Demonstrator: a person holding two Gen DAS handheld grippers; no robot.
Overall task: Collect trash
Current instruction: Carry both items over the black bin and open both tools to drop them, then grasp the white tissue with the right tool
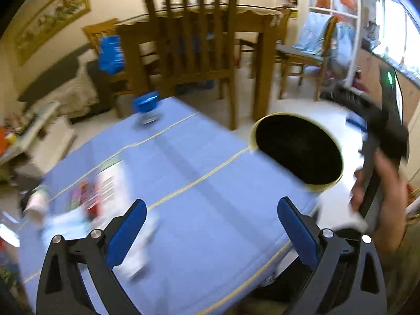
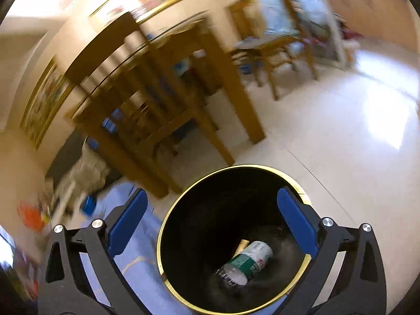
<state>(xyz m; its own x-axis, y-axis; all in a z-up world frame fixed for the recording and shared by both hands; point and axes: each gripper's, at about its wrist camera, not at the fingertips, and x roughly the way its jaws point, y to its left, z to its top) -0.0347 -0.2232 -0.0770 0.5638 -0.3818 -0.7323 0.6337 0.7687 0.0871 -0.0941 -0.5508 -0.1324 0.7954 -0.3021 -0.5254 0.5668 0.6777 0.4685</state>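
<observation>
A green-and-white cup [image 2: 246, 263], its red print too blurred to be read, was seen lying inside the black bin [image 2: 183, 236] beneath the right gripper [image 2: 212, 227], both grippers' fingers being spread apart, the left gripper [image 1: 211, 232] over the blue table [image 1: 183, 157].

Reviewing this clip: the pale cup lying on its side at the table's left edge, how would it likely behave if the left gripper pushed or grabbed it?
The cup lies on its side by the blue table edge, so a push would probably roll it, perhaps off. It looks like thin paper, so likely light and easily crushed. Blur hides detail. The left gripper is open and empty.
</observation>
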